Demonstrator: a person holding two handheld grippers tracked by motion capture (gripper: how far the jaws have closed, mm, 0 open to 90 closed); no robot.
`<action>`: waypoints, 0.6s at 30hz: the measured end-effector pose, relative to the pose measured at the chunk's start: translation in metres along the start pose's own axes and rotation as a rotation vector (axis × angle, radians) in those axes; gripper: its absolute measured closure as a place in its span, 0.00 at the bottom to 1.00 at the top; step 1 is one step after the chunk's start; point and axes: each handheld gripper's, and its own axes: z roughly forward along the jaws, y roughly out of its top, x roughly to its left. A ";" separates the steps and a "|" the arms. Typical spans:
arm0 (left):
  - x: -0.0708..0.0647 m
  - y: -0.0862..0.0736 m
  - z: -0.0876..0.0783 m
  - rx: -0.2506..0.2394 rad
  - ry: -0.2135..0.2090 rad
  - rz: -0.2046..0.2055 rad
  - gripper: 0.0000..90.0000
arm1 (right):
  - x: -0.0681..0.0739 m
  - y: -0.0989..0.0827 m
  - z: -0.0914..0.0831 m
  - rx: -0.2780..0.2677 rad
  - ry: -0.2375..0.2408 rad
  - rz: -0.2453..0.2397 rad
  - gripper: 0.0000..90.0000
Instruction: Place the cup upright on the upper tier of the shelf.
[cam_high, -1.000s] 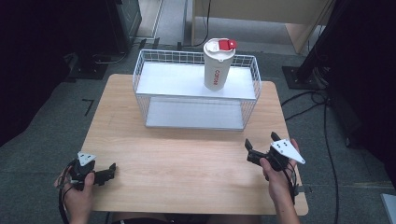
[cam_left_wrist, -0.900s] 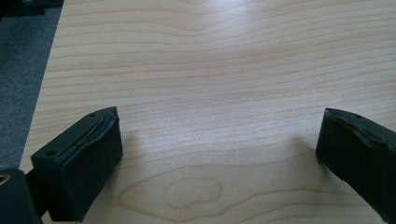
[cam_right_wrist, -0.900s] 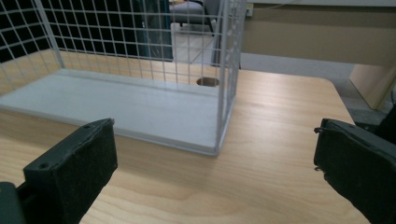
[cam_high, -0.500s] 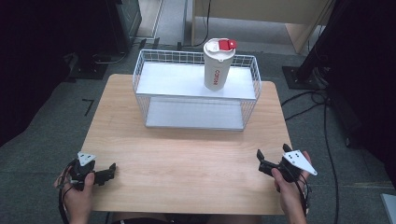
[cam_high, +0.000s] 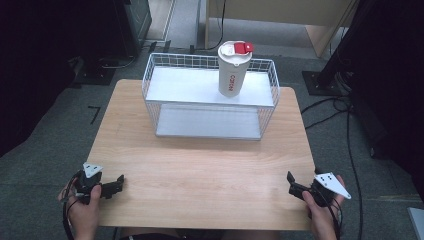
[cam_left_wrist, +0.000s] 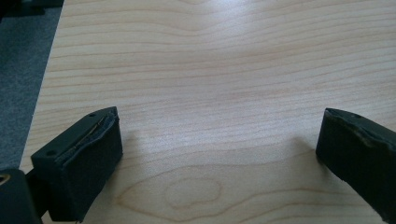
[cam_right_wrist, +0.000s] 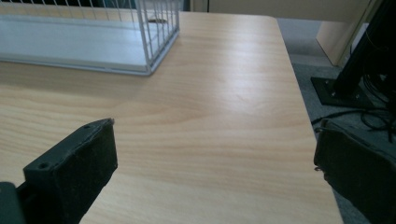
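White cup w/ red lid (cam_high: 233, 70) is seen at 12 o'clock, upright in the white wire basket (cam_high: 150, 82). Left gripper (cam_high: 118, 183) at 7, right gripper (cam_high: 292, 183) at 5: both held wide apart, nothing gripped, low over the wooden table (cam_high: 200, 165).

We see a light wooden table with rounded corners (cam_high: 200, 170) standing on grey carpet flooring (cam_high: 45, 145). To its far right we find a flat black stand base (cam_high: 320, 80), with thin black cables (cam_high: 350, 145) trailing across the carpet nearby. Behind the table stands a pale wooden cabinet (cam_high: 280, 12); left of the table, a small black angle mark (cam_high: 95, 114) sits on the floor.
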 end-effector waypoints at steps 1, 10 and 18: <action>0.000 0.000 0.000 0.000 0.000 -0.001 0.01 | -0.002 -0.001 -0.001 0.004 -0.002 -0.002 0.00; 0.000 0.000 0.000 0.000 0.000 0.001 0.01 | -0.018 -0.012 -0.007 0.098 -0.033 0.018 0.00; 0.000 0.000 0.000 0.000 0.000 0.001 0.01 | -0.020 -0.025 -0.007 0.209 -0.017 0.018 0.00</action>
